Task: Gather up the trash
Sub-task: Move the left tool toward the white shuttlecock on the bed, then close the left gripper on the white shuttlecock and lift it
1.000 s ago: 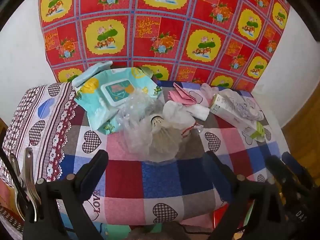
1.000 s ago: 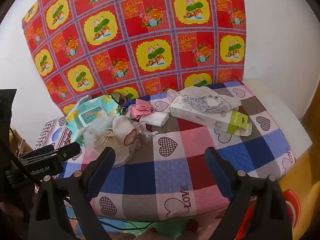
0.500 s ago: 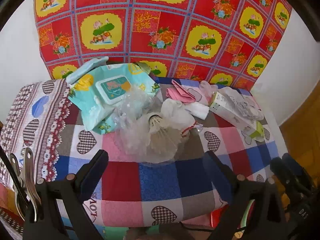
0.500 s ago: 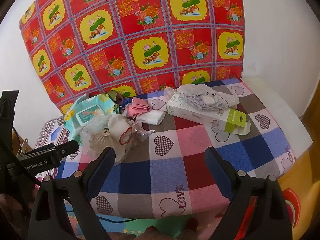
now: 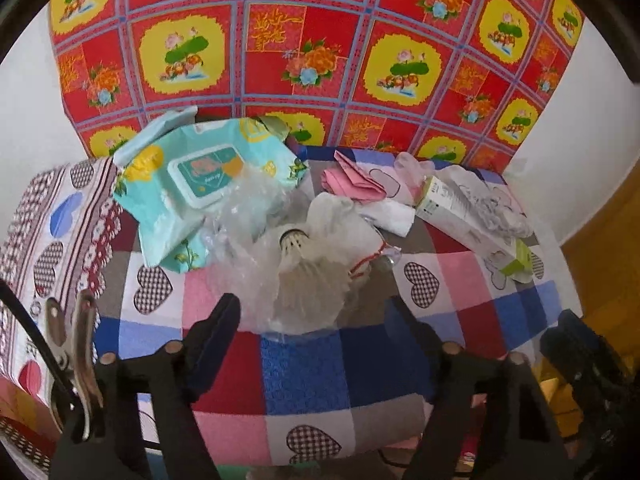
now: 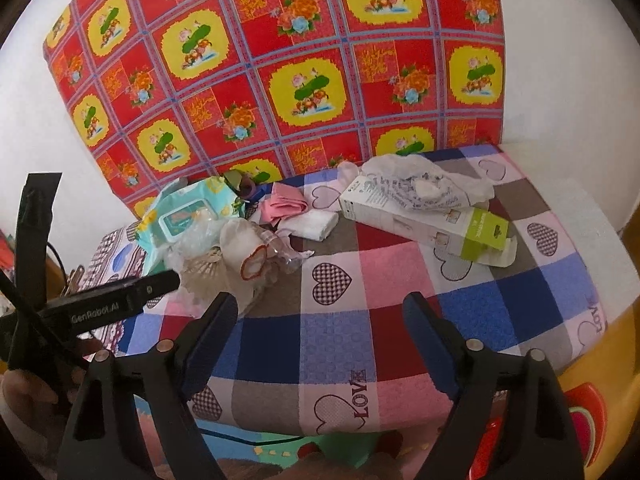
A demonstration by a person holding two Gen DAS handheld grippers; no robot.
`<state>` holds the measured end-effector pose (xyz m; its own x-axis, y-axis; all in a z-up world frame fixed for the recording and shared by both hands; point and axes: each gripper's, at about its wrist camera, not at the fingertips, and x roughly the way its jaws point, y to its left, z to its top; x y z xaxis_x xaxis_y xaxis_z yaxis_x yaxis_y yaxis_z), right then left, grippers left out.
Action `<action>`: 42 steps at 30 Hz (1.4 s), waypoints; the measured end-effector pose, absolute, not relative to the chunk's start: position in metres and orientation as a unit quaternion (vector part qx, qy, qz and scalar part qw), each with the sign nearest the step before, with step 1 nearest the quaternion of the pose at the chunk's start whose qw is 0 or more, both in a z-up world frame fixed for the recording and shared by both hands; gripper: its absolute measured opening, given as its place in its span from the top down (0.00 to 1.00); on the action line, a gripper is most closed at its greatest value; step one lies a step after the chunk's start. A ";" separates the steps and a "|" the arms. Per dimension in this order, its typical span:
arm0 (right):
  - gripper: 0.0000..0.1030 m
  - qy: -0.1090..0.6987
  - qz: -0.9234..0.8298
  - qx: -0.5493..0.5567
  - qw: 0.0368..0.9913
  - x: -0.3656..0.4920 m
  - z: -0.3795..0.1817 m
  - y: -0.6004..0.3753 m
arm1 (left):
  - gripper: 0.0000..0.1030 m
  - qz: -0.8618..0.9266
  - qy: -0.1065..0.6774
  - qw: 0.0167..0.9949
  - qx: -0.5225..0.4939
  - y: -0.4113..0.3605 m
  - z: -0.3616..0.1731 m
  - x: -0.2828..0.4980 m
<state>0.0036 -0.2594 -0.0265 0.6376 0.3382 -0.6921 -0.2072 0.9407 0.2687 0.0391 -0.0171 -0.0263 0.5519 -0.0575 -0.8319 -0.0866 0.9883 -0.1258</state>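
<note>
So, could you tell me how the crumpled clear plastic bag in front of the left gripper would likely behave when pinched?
The clear plastic bag looks thin and crumpled, so probably floppy and light. The shuttlecock lying in its folds may shift or drop when it lifts.

Two black plastic fingers are seen on the left gripper [image 5: 316, 316], and they are long and flat with slanted tips. A small round tan screw is set on each finger near its base, with a second one farther back. The right gripper [image 6: 320, 316] is made the same way, with black fingers and pale round screws. Beside its left finger, a black bar is seen with the white letters "GenRobot.AI" printed on it. A thin black cable is seen behind that bar. A silver metal clip [image 5: 76, 344] is seen just left of the left gripper's fingers.
</note>
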 end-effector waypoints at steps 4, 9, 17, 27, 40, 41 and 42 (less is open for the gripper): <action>0.16 0.406 0.163 0.097 0.894 0.010 -0.032 -0.268 | 0.36 0.009 0.475 0.877 -0.069 -0.019 -0.031 0.049; 0.17 0.420 0.180 0.100 0.884 0.022 -0.041 -0.273 | 0.48 0.022 0.475 0.878 -0.041 -0.021 -0.041 0.065; 0.21 0.439 0.198 0.102 0.871 0.044 -0.054 -0.282 | 0.51 0.036 0.485 0.873 -0.031 -0.021 -0.058 0.082; 0.21 0.450 0.209 0.093 0.864 0.065 -0.060 -0.288 | 0.51 0.022 0.493 0.869 -0.020 -0.035 -0.075 0.098; 0.21 0.452 0.210 0.095 0.862 0.071 -0.063 -0.288 | 0.57 0.040 0.492 0.869 -0.007 -0.033 -0.070 0.089; 0.21 0.452 0.211 0.095 0.861 0.070 -0.063 -0.287 | 0.67 0.043 0.493 0.869 -0.002 -0.033 -0.072 0.091; 0.21 0.452 0.212 0.094 0.861 0.070 -0.063 -0.287 | 0.72 0.043 0.494 0.869 -0.001 -0.032 -0.074 0.092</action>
